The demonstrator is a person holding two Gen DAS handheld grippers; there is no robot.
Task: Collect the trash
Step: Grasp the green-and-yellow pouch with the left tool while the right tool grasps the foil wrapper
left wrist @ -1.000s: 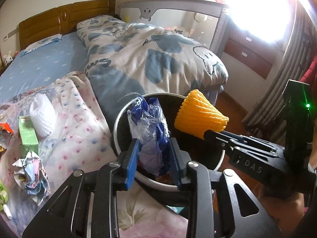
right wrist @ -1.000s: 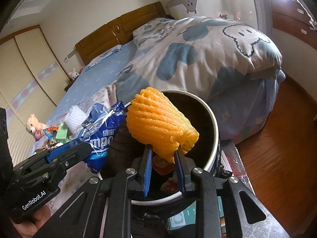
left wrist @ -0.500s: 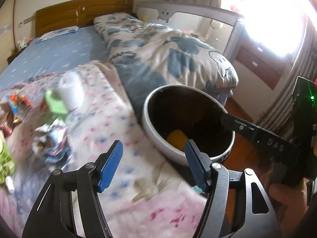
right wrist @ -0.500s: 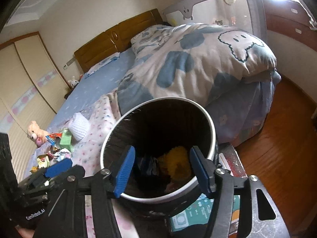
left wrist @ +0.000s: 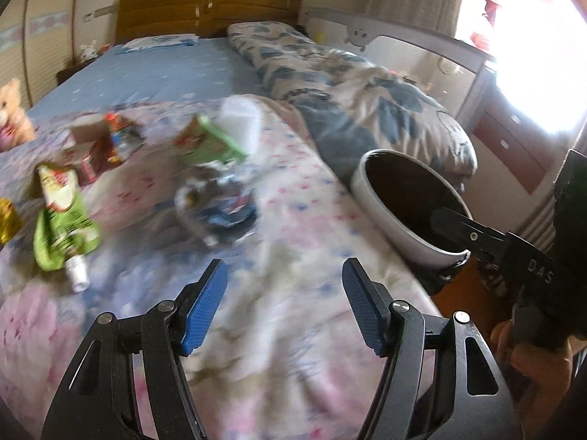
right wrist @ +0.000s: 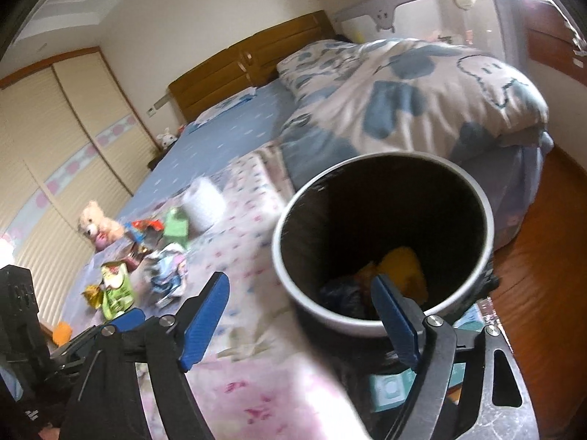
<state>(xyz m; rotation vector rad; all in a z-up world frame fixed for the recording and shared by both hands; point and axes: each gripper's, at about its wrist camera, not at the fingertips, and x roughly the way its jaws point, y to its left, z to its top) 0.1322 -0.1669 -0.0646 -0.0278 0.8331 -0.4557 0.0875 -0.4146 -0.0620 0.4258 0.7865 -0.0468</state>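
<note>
My left gripper [left wrist: 284, 282] is open and empty above the flowered bedspread. Beyond it lie a crumpled wrapper [left wrist: 220, 201], a green pouch [left wrist: 62, 220], a green box [left wrist: 209, 143] and a white foam net [left wrist: 240, 121]. The white-rimmed trash bin [left wrist: 370, 183] stands at the bed's right edge. My right gripper [right wrist: 299, 289] hangs just in front of the bin [right wrist: 286, 256], its jaws opening with nothing between them. Inside the bin lie the yellow foam net [right wrist: 403, 267] and a dark blue bag [right wrist: 341, 293].
A folded blue-and-white quilt [right wrist: 422, 95] lies behind the bin. A teddy bear [right wrist: 97, 223] and red wrappers [left wrist: 106, 143] sit at the far left of the bed. Wooden floor [right wrist: 543, 293] runs to the right. A hand [left wrist: 532, 359] holds the right gripper.
Both grippers opened: the blue bag and the yellow foam net dropped into the bin. The left gripper swung left over the bed towards the trash, and the right one drew back from the bin.
</note>
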